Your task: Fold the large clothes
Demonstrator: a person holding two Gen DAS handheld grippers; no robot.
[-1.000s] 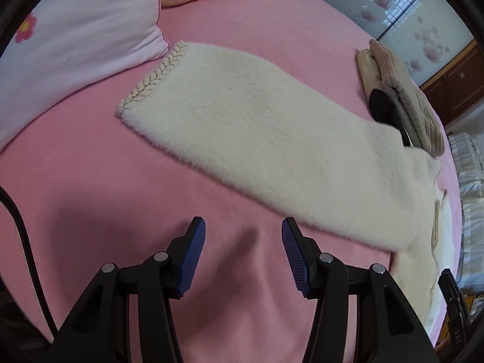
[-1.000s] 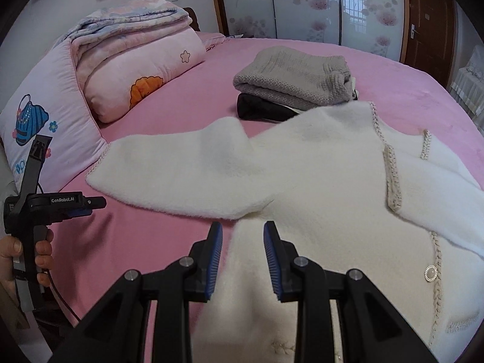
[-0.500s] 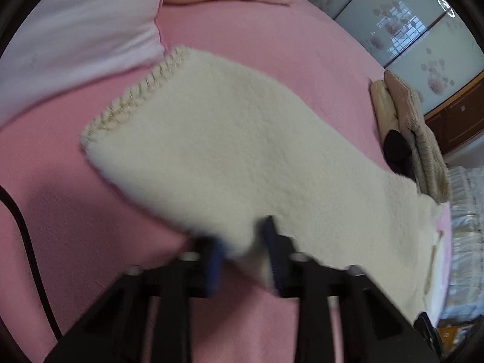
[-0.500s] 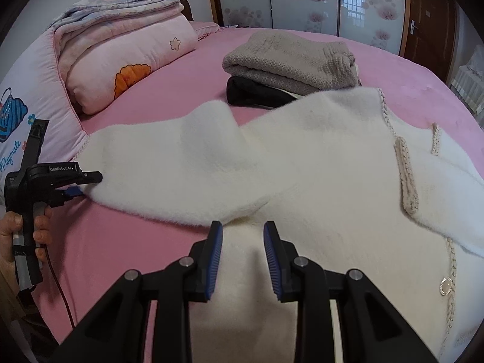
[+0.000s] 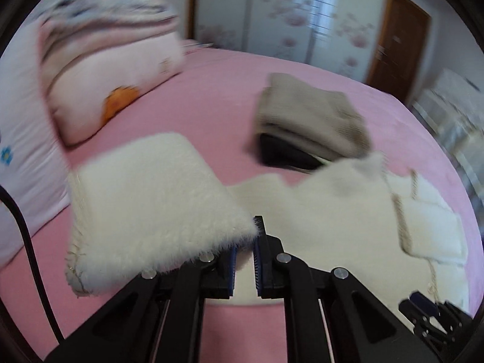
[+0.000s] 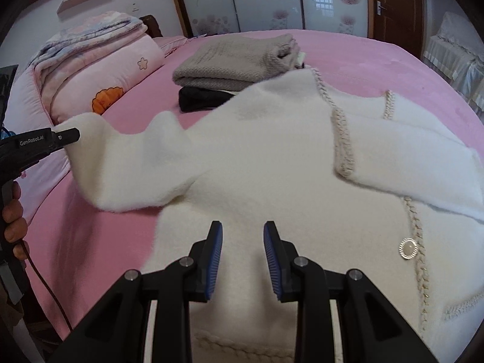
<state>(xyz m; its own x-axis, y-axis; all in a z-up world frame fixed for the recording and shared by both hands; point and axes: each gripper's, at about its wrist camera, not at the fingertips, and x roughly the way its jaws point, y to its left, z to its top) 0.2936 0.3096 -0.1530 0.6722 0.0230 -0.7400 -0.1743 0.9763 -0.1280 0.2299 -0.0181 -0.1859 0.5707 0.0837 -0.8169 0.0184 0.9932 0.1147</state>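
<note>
Left wrist view: the left claw (image 5: 245, 249) is clamped on the edge of the cream sleeve (image 5: 151, 199), and the cuff hangs lifted above the pink bed (image 5: 211, 96). It's only a thin bite of fluffy pile at the very edge, so a quick swing could pull the sleeve free and drop it short of the body. The picture is smeared, so how deep the bite goes is hard to tell.

Right wrist view: the right claw (image 6: 243, 260) hovers part-open over the cream cardigan (image 6: 272, 166), which is spread on the bed, with nothing between its blue pads. Nothing pins the body, so the sleeve's pull may drag or bunch it. The folded grey knit (image 6: 233, 60) lies just beyond the shoulder; a wide sweep could knock that stack.
</note>
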